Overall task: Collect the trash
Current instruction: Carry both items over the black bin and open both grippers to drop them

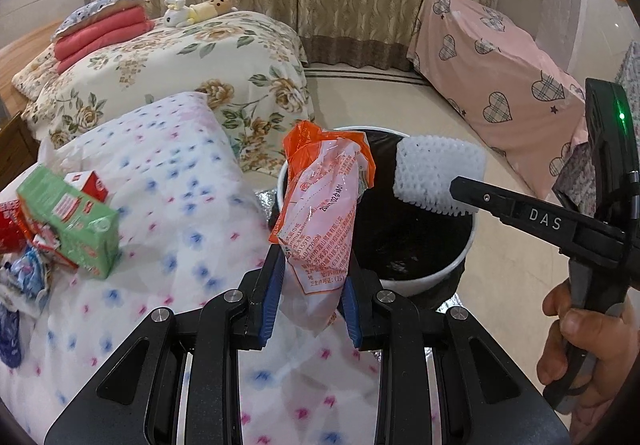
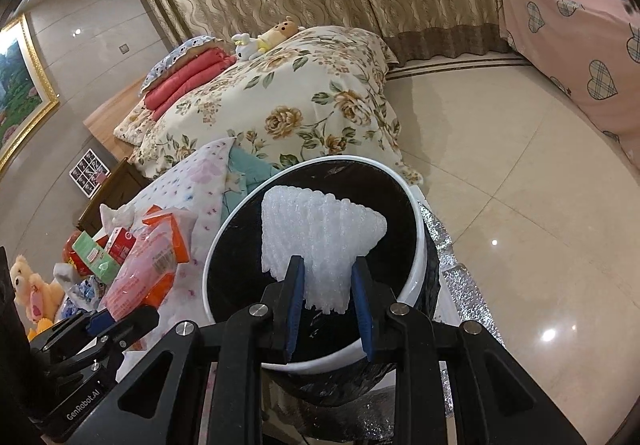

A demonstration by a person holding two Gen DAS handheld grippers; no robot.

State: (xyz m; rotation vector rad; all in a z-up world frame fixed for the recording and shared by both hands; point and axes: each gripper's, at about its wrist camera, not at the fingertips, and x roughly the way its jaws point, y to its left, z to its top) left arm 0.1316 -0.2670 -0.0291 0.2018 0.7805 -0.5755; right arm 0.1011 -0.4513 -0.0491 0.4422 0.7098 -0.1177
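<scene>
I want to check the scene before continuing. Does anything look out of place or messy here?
Yes. A pile of litter, with a green carton and a red box, lies on the flowered cover instead of in the bin. Nothing looks spilled or broken.

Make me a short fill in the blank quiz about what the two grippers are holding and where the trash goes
The left gripper is shut on an orange and clear plastic ____.
The right gripper holds a white foam ____ over the bin.
The white bin is lined with a ____ bag.
A green ____ lies on the dotted quilt.

Missing words: wrapper; net; black; carton
</scene>
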